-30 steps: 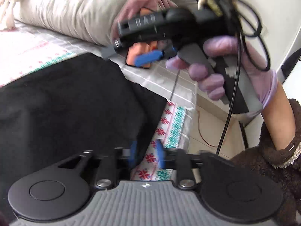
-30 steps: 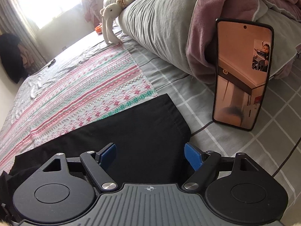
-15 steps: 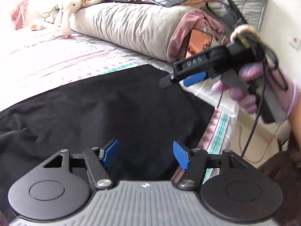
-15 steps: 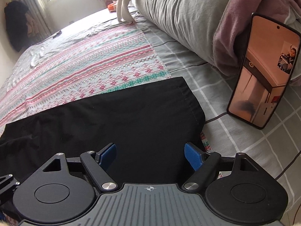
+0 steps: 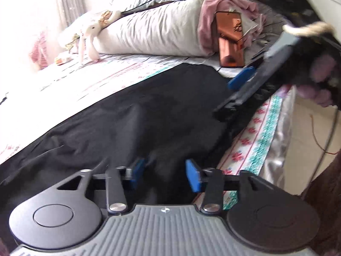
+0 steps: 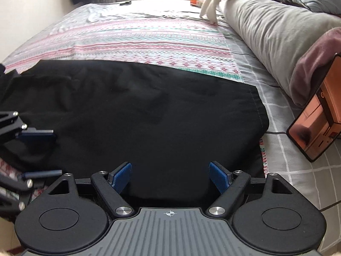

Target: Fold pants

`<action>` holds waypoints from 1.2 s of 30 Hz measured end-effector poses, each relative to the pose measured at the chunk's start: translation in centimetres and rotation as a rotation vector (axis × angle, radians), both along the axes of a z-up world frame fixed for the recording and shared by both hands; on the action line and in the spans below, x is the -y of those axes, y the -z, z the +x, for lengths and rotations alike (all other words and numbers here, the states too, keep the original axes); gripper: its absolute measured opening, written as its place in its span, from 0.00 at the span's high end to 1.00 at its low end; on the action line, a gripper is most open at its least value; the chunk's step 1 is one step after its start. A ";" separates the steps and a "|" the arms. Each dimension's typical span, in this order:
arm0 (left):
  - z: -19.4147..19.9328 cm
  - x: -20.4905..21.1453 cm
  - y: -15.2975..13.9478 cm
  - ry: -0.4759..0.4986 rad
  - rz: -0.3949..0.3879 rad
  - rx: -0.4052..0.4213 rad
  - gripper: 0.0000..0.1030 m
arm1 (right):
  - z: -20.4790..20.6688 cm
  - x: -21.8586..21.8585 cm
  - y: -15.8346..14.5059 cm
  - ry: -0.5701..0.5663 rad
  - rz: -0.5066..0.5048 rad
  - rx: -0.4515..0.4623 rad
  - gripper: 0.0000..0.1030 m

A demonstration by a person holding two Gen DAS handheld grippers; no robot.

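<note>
From the left wrist view, the black pants (image 5: pixel 136 115) lie spread across the patterned sheet (image 5: pixel 251 147) near the bed's edge, rumpled toward the near side. The left gripper (image 5: pixel 164 176) is low over the fabric; its jaws are closing, with a fold of black cloth rising between the blue pads, though whether the pads already press on it cannot be told. At upper right a gloved hand (image 5: pixel 319 79) brings in the right gripper (image 5: pixel 238 91), blurred, above the pants' right end. Behind it a phone (image 5: pixel 230 40) leans on a pink blanket (image 5: pixel 213 15) against a long grey pillow (image 5: pixel 153 29), with a plush rabbit (image 5: pixel 89 36) at the pillow's far end. From the right wrist view, the pants (image 6: pixel 136 111) fill the middle, their hemmed edge at the right, just beside the phone (image 6: pixel 315 119). The right gripper (image 6: pixel 170 176) hovers above the near edge, jaws wide apart and grasping nothing. The left gripper's fingers (image 6: pixel 36 135) show at the left edge over the cloth.
</note>
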State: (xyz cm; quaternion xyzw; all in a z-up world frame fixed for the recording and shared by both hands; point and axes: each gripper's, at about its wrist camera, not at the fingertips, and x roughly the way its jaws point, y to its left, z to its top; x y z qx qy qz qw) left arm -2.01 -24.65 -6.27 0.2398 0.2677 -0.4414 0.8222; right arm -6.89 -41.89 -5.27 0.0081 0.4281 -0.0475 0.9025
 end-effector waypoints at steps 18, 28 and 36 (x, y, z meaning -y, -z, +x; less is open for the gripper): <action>1.2 -2.4 -1.4 -0.070 -0.133 -0.158 0.25 | -2.6 -7.5 1.6 -0.335 -0.281 0.084 0.20; -0.5 0.2 -0.9 -0.004 -0.067 -0.008 0.20 | -2.4 -6.8 0.8 -0.287 -0.279 0.158 0.20; -0.5 0.0 -0.7 0.016 -0.060 -0.028 0.23 | -2.7 -6.1 -0.4 -0.241 -0.283 0.203 0.20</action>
